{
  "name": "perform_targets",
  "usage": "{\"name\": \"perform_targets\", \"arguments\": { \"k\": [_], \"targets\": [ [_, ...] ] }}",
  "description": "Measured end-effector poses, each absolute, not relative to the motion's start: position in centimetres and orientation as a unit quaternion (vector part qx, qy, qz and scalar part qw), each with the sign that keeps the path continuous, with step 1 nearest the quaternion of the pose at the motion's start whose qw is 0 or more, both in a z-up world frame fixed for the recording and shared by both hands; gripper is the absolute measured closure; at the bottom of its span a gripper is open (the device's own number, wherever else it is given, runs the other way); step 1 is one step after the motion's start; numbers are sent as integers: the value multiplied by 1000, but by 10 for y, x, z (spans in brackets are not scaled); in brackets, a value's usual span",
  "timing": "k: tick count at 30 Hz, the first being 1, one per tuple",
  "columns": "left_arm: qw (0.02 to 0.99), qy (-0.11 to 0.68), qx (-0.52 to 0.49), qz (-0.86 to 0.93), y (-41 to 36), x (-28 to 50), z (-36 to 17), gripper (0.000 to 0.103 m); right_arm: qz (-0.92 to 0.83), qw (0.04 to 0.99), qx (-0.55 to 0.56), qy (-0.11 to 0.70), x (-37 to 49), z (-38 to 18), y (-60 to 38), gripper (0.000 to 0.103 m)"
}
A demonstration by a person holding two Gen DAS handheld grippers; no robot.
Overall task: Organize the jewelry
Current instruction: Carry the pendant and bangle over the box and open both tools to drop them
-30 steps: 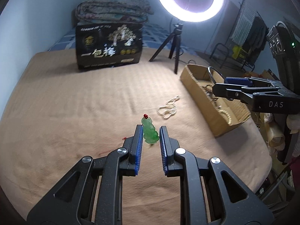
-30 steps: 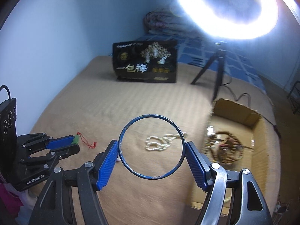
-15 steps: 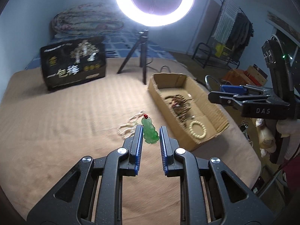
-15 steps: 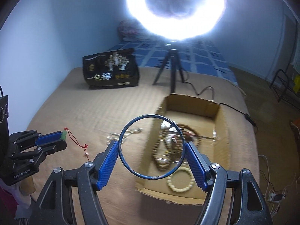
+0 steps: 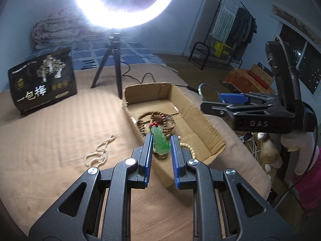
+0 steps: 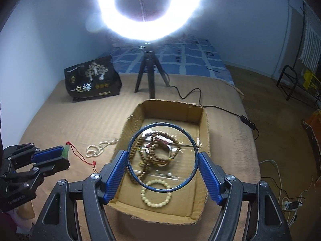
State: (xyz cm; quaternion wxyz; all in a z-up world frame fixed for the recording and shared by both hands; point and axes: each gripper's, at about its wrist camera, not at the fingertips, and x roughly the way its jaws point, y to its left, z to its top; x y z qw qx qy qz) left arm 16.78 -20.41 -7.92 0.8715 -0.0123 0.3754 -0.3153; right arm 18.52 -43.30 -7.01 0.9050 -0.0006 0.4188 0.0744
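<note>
Two grippers are in play here, each with something pinched. The left gripper (image 5: 161,147) has its jaws pressed onto a green pendant (image 5: 159,141), which is held upright between the blue pads (image 5: 147,154), with a red knot at its top. In the right wrist view the same pendant (image 6: 65,151) is seen poking out of the left gripper (image 6: 52,158), and its red cord (image 6: 83,156) is trailed down onto the bed. The pendant is held near the box's near-left edge; whether it's actually over the box can't really be told.

The right gripper (image 6: 162,157) has its jaws spread wide and clamped on a blue bangle (image 6: 163,126), gripped at its two sides so the hoop is held up above the box (image 6: 204,124). Through the hoop the stuff inside is visible: a tangle of brown beads (image 6: 160,146) in the middle and a cream bracelet (image 6: 156,193) closer to the near end. A tiny loose pearl (image 6: 169,174) is also spotted on the box floor.

A pearl necklace (image 6: 99,148) is left lying on the bed (image 6: 80,124), just beside the box on its left, not touching either gripper.

Further back, a lit ring light (image 6: 149,10) on a tripod (image 6: 149,76) is stood behind the box, with a black bag (image 6: 92,80) off to its left.
</note>
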Motion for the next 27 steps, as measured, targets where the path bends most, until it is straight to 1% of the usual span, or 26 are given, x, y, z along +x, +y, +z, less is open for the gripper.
{"name": "perform_targets", "arguments": {
  "k": [14,21,27],
  "targets": [
    [865,359,-27,-349,-249,194,-62,86,54,902,22,427,226,-90,-457,29],
    [859,363,-41,-359,-258,204,-65,86,47,898,20,438,242,-102,-461,29],
    [853,377,-36,-358,-265,212,-80,86,45,892,16,450,256,-117,-461,29]
  ]
}}
